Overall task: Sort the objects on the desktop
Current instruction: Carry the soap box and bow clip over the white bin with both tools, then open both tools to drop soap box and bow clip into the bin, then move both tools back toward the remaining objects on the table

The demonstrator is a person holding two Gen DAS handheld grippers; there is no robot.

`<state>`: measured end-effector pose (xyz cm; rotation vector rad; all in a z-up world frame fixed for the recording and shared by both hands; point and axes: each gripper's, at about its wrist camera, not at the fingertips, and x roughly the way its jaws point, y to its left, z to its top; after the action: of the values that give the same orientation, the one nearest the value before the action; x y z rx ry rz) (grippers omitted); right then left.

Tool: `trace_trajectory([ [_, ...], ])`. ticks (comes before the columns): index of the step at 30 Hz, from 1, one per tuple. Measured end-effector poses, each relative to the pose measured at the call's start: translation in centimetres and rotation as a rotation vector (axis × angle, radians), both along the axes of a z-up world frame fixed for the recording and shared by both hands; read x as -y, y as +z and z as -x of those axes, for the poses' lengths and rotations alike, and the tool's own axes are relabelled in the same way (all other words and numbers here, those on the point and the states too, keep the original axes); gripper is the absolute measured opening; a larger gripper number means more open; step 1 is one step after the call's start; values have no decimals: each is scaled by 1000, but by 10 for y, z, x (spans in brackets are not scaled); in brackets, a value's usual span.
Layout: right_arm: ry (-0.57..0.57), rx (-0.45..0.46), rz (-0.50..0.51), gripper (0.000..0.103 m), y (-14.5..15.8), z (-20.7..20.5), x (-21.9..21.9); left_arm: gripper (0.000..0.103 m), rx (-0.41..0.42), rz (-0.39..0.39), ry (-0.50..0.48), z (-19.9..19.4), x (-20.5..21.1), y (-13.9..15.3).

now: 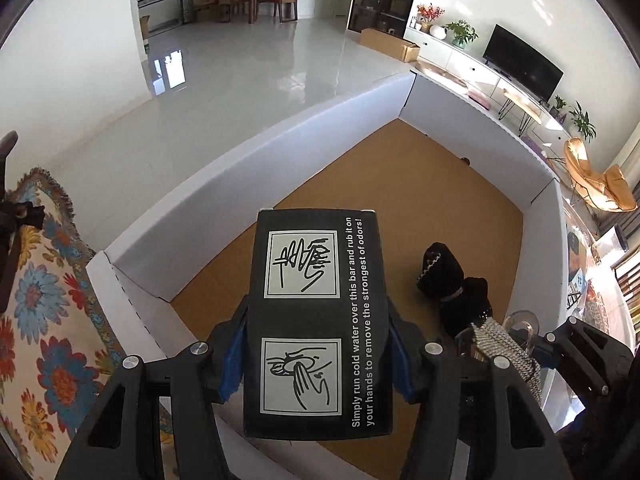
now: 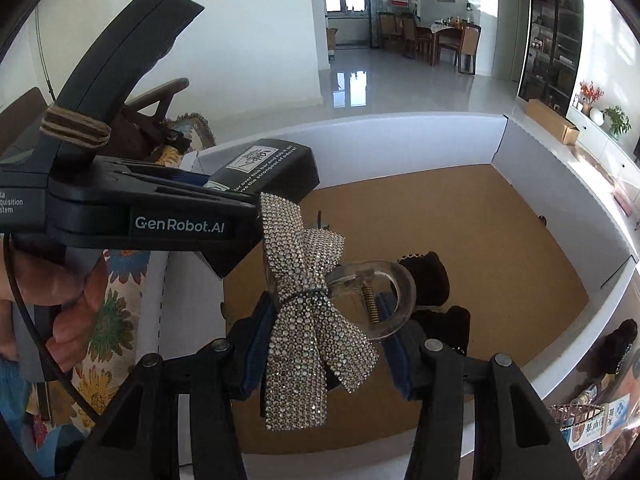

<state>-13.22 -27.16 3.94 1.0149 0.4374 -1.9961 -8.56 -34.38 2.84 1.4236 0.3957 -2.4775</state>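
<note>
the left gripper [image 1: 318,364] is angling steeply down over a white-walled box [image 1: 224,176] with a brown cardboard floor; its blue-padded fingers [image 1: 234,364] are clamping the long sides of a black carton [image 1: 318,320] printed with hand-washing pictures and white lettering, so the carton is hanging above the box floor, its far end pointing toward the box's far wall; in the right wrist view the same gripper is reaching in from the left, with a person's hand [image 2: 68,300] wrapping its grip just outside the box wall, over a flowered cloth [image 2: 116,308].

the right gripper [image 2: 326,352] is also pointing down into the box, just beside the left one; its fingers [image 2: 400,364] are pinching a clear plastic hair clip [image 2: 384,296] that is carrying a rhinestone bow [image 2: 304,312]; the bow is draping over the near side of the jaws, its tails hanging down toward the camera, and the clip's spring is showing between the pads.

on the box floor below both tools a black studded item [image 1: 452,280] is lying near the right wall, apart from carton and clip.
</note>
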Motion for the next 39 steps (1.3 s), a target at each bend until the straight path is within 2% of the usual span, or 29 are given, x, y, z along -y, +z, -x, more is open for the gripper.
trace_trajectory([
  [1, 6, 5, -20, 60, -5, 1, 4, 59, 9, -6, 6, 0, 0, -1],
  [2, 8, 5, -36, 78, -9, 1, 6, 59, 11, -12, 12, 1, 0, -3],
  [4, 0, -26, -40, 91, -10, 0, 0, 59, -11, -23, 21, -4, 0, 0],
  [8, -33, -55, 39, 91, 4, -2, -22, 60, -100, -34, 32, -21, -13, 21],
  [11, -77, -98, 128, 91, 25, -17, -62, 63, -166, -54, -19, -38, -45, 41],
  [14, -132, -163, 183, 96, 42, -41, -119, 76, -220, -76, -141, -56, -100, 58],
  [17, -223, -227, 204, 103, 50, -62, -182, 94, -245, -124, -326, -70, -171, 64],
  [19, -312, -244, 179, 103, 52, -74, -222, 97, -232, -169, -435, -74, -218, 57],
  [22, -461, -213, 124, 103, 34, -77, -287, 97, -175, -205, -544, -71, -280, 29],
  [26, -683, -130, 12, 103, -12, -82, -364, 97, -63, -141, -557, -54, -333, -28],
  [29, -790, -38, -20, 103, -44, -91, -415, 97, 11, -113, -550, -41, -355, -65],
  [32, -850, 12, -36, 103, -70, -94, -435, 97, 26, -80, -551, -35, -368, -85],
  [34, -873, 24, -38, 103, -82, -94, -439, 97, 7, -24, -560, -36, -372, -93],
  [39, -866, 2, -83, 103, -91, -92, -426, 97, -28, 93, -555, -43, -379, -97],
])
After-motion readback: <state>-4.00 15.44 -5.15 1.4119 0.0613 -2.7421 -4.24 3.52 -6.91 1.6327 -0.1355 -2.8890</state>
